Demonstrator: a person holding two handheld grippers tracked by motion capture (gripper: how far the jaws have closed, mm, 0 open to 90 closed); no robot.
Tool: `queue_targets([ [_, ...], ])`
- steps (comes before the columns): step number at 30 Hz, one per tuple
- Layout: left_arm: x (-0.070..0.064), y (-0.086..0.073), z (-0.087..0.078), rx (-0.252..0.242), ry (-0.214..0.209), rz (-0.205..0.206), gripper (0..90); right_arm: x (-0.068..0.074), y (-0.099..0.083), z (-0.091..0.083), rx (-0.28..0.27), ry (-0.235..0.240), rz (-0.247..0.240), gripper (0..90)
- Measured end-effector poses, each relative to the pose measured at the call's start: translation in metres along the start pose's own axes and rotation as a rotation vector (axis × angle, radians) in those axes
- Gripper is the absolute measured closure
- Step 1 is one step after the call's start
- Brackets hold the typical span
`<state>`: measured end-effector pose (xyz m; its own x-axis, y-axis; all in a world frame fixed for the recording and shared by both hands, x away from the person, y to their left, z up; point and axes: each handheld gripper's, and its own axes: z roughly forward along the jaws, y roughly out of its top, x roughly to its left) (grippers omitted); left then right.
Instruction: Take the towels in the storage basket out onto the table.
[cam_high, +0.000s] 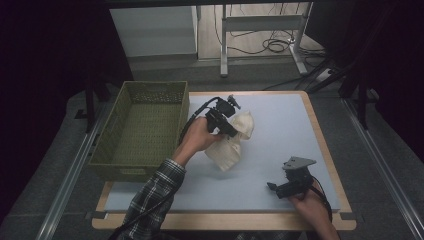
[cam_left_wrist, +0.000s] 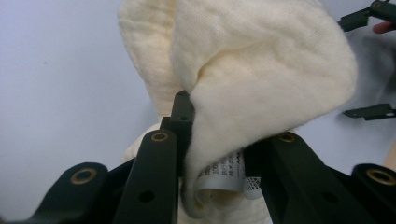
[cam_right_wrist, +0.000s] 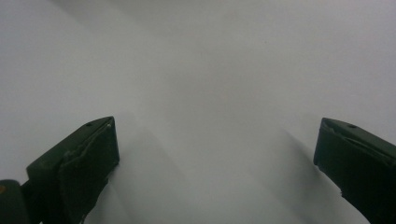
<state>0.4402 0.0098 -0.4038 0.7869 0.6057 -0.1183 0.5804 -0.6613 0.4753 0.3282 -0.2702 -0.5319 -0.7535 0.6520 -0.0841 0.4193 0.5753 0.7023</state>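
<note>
A: What takes up the most room?
B: The tabletop (cam_high: 280, 150), pale blue with a wooden edge. A green woven basket (cam_high: 120, 131) stands on its left side.

A: And the cream cloth (cam_high: 231, 145)?
B: Near the middle, just right of the basket, bunched and partly lifted. Its lower end seems to touch the tabletop.

A: What has it?
B: The left gripper (cam_high: 226, 125) is clamped on a fold of the cloth (cam_left_wrist: 261, 74); in the left gripper view its jaws pinch the fabric beside a small white label (cam_left_wrist: 224, 177).

A: The other hand?
B: The right gripper (cam_high: 274, 187) sits low at the near right, well apart from the cloth, jaws spread wide with nothing between them
</note>
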Motion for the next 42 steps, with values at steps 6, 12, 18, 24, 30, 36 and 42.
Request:
queue_targets([
  [6,-0.010,-0.003,0.029,-0.015,-0.009,0.002,72.5,0.000,0.000,0.000,-0.002,0.000,-0.001,0.2],
  [12,-0.019,-0.007,0.052,-0.031,-0.021,0.018,70.4,0.000,0.000,0.000,-0.002,0.000,-0.001,0.2],
  [18,-0.025,-0.013,0.071,-0.066,-0.042,0.010,63.0,0.000,0.000,0.000,-0.001,0.001,0.002,0.2],
  [24,-0.029,-0.019,0.075,-0.145,-0.114,0.009,33.0,0.000,0.000,0.000,0.000,0.000,0.000,0.3],
  [30,-0.041,-0.031,0.062,-0.184,-0.097,0.044,19.5,0.000,0.000,0.000,0.001,0.003,-0.001,0.7],
  [36,-0.048,-0.051,0.053,-0.230,-0.062,0.050,18.4,-0.001,0.000,0.000,0.003,0.009,0.004,0.8],
  [42,-0.054,-0.085,0.058,-0.263,-0.015,0.039,23.6,-0.003,0.000,-0.001,0.001,0.038,0.013,4.8],
])
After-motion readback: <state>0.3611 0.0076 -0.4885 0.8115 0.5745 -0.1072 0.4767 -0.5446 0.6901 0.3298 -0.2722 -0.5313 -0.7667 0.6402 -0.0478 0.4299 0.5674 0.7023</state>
